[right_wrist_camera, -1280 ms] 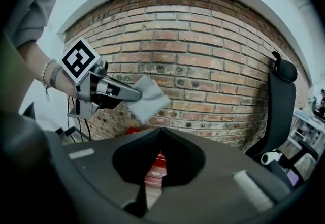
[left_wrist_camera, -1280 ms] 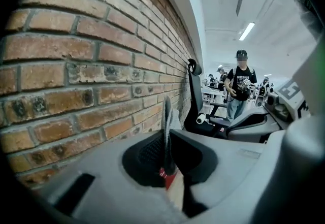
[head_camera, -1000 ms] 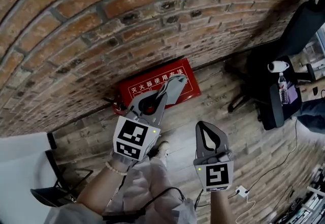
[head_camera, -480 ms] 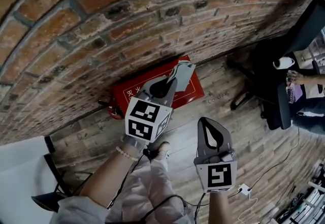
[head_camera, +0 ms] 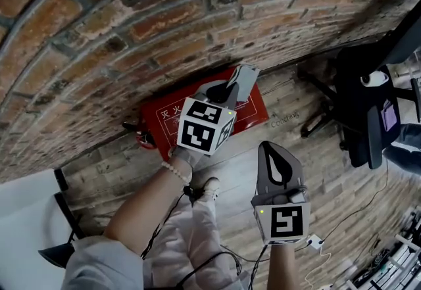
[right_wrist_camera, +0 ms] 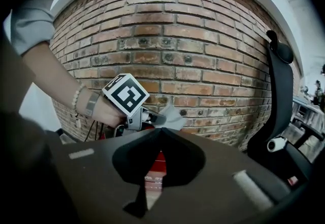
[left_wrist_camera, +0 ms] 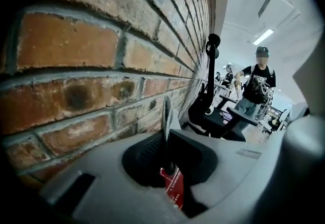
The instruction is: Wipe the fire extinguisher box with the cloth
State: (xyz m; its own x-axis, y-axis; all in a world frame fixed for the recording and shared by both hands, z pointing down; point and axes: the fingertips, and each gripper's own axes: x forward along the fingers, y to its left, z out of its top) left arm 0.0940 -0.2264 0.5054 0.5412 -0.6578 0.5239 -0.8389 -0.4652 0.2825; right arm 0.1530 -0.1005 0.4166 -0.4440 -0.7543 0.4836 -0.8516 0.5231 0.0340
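the left gripper (head_camera: 233,89) pinches the cloth (head_camera: 245,78), likely light and floppy, best held by its edge, over the box (head_camera: 161,119) at 11 o'clock of the right gripper (head_camera: 266,148), pressed together empty.

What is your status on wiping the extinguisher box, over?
Left tongs shut on cloth, over red box. Right tongs shut, empty. Nothing in the way.
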